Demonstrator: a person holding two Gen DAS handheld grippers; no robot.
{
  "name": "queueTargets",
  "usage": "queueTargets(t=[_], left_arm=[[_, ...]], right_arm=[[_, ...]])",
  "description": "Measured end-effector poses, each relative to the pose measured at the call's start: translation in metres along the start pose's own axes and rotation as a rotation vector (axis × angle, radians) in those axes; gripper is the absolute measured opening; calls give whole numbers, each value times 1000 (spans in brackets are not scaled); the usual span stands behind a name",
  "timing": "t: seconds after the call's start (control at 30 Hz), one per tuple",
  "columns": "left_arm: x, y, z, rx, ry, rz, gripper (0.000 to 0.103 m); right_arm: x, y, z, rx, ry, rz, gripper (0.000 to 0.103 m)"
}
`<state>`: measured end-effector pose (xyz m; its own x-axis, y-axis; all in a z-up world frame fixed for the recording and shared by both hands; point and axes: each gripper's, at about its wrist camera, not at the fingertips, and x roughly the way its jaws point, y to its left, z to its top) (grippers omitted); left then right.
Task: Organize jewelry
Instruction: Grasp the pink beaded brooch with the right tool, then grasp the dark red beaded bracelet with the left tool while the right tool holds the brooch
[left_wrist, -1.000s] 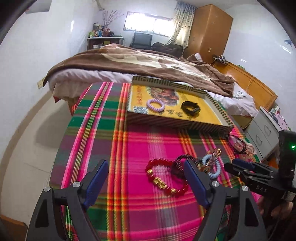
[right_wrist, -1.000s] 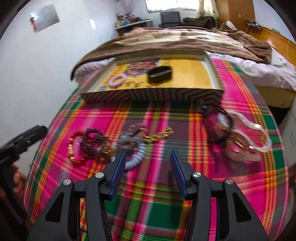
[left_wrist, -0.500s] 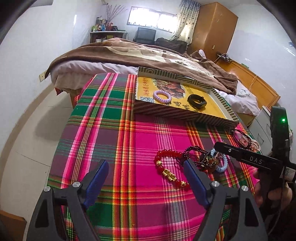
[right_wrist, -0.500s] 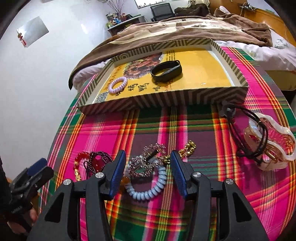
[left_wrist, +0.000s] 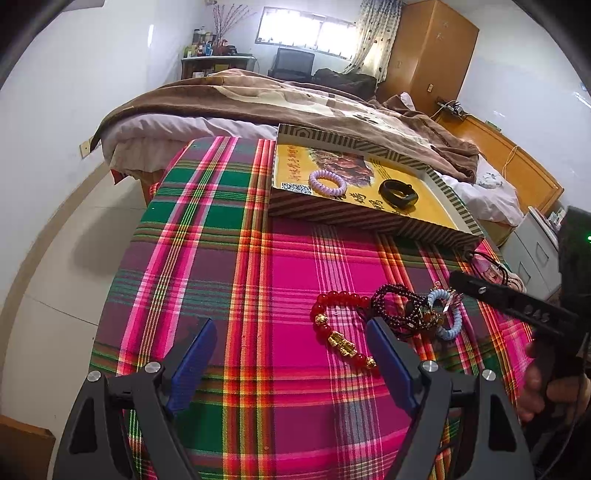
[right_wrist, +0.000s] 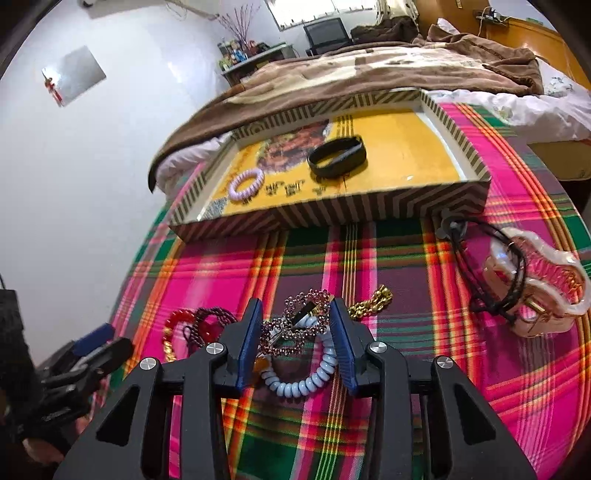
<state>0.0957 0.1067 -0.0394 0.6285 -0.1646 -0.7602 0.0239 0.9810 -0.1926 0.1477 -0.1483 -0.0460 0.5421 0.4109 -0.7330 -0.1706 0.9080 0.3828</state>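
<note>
Plaid cloth (right_wrist: 424, 288) is spread beneath a striped tray (right_wrist: 332, 218), in which a lilac coil band (right_wrist: 245, 183) and black band (right_wrist: 338, 157) are kept. Right gripper (right_wrist: 295, 328) jaws are closing around a rhinestone clip (right_wrist: 295, 325) and blue coil band (right_wrist: 303, 380); left gripper (left_wrist: 291, 347) jaws are spread over bare cloth.

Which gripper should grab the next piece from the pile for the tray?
Right. The right gripper is closing around the rhinestone clip and blue coil band; the left gripper hangs open over bare cloth.

Bare cloth (left_wrist: 229, 280) left; tray (left_wrist: 369, 218) ahead.
</note>
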Motion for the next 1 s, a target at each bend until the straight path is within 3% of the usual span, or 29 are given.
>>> queueTargets(t=[0.2, 0.6, 0.7, 0.77, 0.83, 1.0], left_arm=[[2, -12, 6, 39, 3, -28, 82], [27, -72, 15, 211, 52, -114, 80], [31, -83, 15, 237, 58, -127, 71], [36, -88, 15, 255, 68, -118, 53], [40, -91, 15, 269, 81, -108, 44], [48, -97, 14, 284, 104, -103, 42]], right_arm=[[-30, -9, 6, 7, -64, 18, 38], [-67, -23, -3, -6, -121, -7, 38], [-70, -29, -5, 4, -125, -8, 38], [-71, -33, -6, 13, -125, -7, 38], [-70, -36, -6, 20, -123, -5, 38], [-69, -42, -6, 28, -120, -1, 38]])
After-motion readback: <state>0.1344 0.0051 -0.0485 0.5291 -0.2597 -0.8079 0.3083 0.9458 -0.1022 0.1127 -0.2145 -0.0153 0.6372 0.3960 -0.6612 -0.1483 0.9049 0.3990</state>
